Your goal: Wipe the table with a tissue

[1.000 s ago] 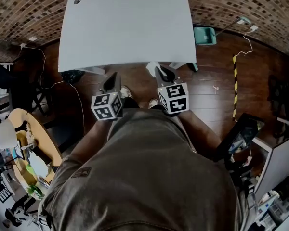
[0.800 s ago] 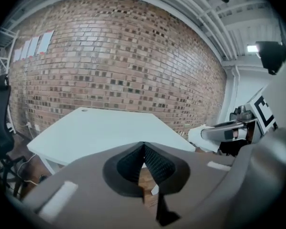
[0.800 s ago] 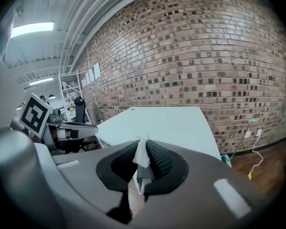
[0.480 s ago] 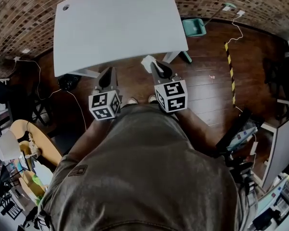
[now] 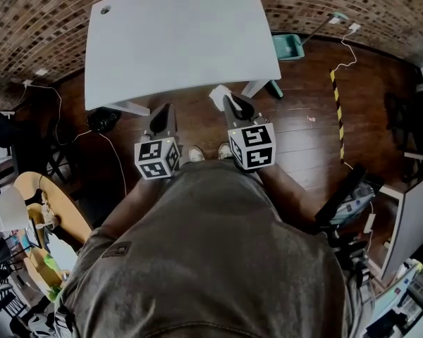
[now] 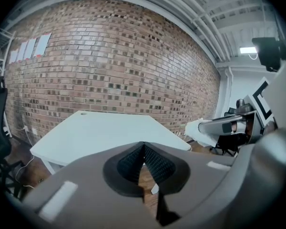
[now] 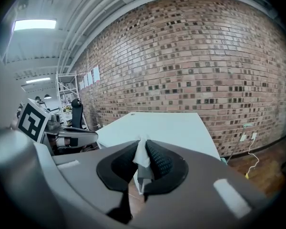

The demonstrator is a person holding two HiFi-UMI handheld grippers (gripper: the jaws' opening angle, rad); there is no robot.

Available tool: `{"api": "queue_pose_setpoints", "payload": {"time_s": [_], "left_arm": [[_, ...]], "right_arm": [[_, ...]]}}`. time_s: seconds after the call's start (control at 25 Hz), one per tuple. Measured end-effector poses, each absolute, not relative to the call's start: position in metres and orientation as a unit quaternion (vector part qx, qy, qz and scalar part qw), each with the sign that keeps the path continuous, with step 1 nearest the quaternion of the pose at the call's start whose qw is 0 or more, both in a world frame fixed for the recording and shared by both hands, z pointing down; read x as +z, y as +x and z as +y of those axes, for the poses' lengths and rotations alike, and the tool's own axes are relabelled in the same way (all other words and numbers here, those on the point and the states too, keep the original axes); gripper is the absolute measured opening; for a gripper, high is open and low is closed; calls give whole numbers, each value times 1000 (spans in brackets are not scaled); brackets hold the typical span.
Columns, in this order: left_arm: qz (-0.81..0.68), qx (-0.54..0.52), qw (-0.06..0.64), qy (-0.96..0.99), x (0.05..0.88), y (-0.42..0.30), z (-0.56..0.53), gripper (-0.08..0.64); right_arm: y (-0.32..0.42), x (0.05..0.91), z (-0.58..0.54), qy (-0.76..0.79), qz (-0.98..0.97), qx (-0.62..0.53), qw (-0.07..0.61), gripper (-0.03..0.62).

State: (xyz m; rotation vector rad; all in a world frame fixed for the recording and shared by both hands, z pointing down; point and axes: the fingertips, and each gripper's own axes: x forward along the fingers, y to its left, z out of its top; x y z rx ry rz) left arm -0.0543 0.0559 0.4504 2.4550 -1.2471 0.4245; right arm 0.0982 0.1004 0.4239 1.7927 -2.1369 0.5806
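One tissue (image 5: 218, 96) sat pinched in the right gripper (image 5: 229, 103).
Its jaws were clamped on the white wad, just short of the table's (image 5: 176, 41) near edge; the left gripper (image 5: 163, 111) alongside was closed on nothing.

brick wall (image 7: 205, 56) w/ dark wood floor (image 5: 303, 146), ceiling light (image 7: 35, 24) on.

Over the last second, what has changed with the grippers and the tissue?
Nothing clearly moved; only the head view shifted slightly. The right gripper stays shut on the tissue, the left gripper stays shut and empty, and both remain short of the table, over the floor.
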Motion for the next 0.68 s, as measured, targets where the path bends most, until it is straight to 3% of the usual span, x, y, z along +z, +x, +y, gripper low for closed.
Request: {"api": "queue_pose_setpoints", "payload": {"time_s": [0.68], "left_arm": [[-449,151,180,862,449,-67,60,2]], "right_arm": [[83,421,96,608,-755,196,151,41]]}}
